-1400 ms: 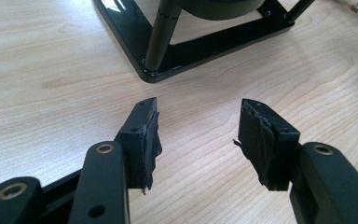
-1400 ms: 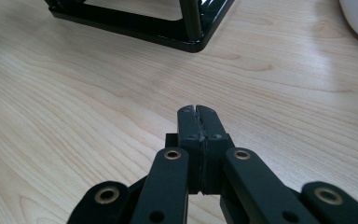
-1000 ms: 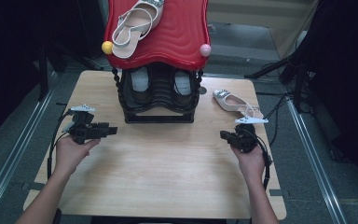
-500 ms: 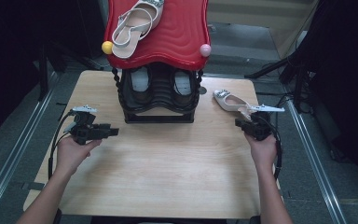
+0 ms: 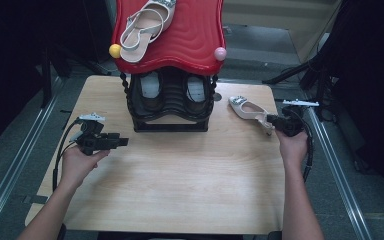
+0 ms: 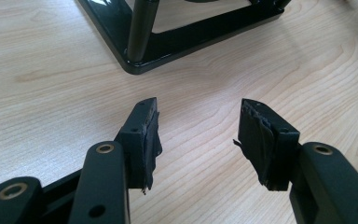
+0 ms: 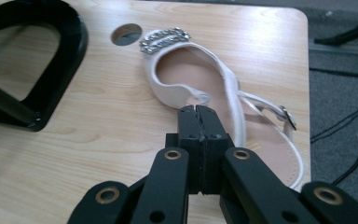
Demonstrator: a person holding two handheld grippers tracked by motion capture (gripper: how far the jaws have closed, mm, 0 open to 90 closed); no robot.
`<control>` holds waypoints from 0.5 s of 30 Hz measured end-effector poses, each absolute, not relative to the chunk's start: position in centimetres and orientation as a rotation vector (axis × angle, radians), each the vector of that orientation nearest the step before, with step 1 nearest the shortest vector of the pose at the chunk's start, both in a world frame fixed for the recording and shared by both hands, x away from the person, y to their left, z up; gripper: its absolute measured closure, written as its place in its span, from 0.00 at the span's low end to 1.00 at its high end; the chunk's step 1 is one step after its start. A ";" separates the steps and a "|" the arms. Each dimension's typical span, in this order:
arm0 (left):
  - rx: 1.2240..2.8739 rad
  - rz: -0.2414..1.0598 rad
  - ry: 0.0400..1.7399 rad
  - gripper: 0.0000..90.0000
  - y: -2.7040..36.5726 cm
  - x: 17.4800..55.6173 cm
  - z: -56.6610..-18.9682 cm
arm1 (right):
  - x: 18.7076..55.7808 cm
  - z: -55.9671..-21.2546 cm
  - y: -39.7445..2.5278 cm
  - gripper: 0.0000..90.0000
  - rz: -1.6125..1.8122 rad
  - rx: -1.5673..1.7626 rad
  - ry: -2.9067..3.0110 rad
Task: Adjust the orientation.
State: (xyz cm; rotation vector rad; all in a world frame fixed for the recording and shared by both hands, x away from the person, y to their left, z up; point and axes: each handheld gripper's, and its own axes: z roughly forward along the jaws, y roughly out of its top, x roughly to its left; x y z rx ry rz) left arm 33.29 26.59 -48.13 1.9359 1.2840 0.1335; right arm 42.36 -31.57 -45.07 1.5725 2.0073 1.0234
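Sandal point(image 7: 223, 88), pale pink with a jewelled toe strap: it is lying flat on the right side of the table point(image 5: 180, 190), just beside the black foot of the shoe rack point(image 5: 170, 107). My right gripper point(image 7: 196, 108) is sitting at its near edge, jaws pressed flat together with no gap between them; the tips are overlapping the sandal's side strap, and I cannot tell whether anything is caught between them. In the high view the same gripper point(image 5: 272, 122) is meeting the sandal's point(image 5: 247, 109) heel end near the table's right edge.

Left gripper point(image 6: 198, 133): I am holding it with jaws spread wide and nothing between them, low over bare wood, pointing toward the rack's base corner point(image 6: 140, 60). In the high view it point(image 5: 122, 142) is sitting well apart from the sandal, left of the rack.

Rack: a red wavy top shelf point(image 5: 190, 40) is carrying a second sandal point(image 5: 142, 25); two shoes point(image 5: 172, 87) are sitting in the tier below.
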 end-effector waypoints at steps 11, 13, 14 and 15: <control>1.936 0.133 1.279 0.54 26.5 33.3 -48.2 | 44.0 -47.6 -31.3 1.00 0.979 1.648 1.991; 1.940 0.135 1.278 0.54 26.5 33.4 -48.3 | 43.9 -47.8 -31.1 1.00 0.978 1.638 2.002; 1.940 0.131 1.278 0.54 26.5 33.4 -48.3 | 43.9 -47.9 -30.9 1.00 0.974 1.634 2.006; 1.943 0.129 1.278 0.54 26.4 33.4 -48.3 | 43.8 -48.0 -30.8 1.00 0.977 1.634 2.007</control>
